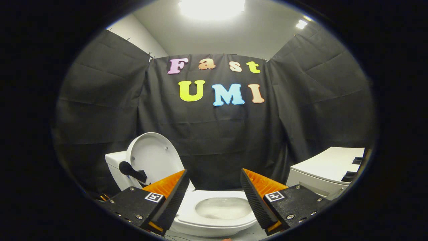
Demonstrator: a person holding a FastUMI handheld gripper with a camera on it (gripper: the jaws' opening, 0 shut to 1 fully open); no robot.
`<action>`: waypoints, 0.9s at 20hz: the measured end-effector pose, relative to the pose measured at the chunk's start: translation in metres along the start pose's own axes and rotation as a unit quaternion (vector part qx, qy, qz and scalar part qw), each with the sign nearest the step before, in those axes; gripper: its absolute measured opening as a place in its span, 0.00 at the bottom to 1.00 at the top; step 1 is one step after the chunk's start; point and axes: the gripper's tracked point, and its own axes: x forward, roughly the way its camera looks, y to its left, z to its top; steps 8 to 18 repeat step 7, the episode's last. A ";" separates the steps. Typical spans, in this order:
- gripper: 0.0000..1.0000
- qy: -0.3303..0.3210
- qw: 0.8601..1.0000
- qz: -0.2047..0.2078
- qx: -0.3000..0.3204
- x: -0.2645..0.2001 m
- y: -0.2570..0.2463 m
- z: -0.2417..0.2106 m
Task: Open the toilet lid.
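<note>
My gripper [214, 197] sits low in the frame, fingers spread wide, holding nothing. Between them lies the toilet seat [214, 219]; the toilet lid [152, 159] stands raised at lower left — a stray nudge could, I judge, drop it shut.

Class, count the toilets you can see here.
2. One toilet with its lid raised sits beyond the open tongs; a second, closed toilet stands to its right.

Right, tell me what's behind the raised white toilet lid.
Behind the raised white toilet lid, the white cistern shows beside it; the rest is covered. The open tongs hold nothing.
</note>
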 end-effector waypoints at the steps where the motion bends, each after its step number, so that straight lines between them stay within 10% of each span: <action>1: 0.94 0.002 1.000 -0.003 0.002 -0.003 -0.006 -0.003; 18: 0.94 0.020 1.000 -0.018 -0.002 -0.016 -0.039 -0.024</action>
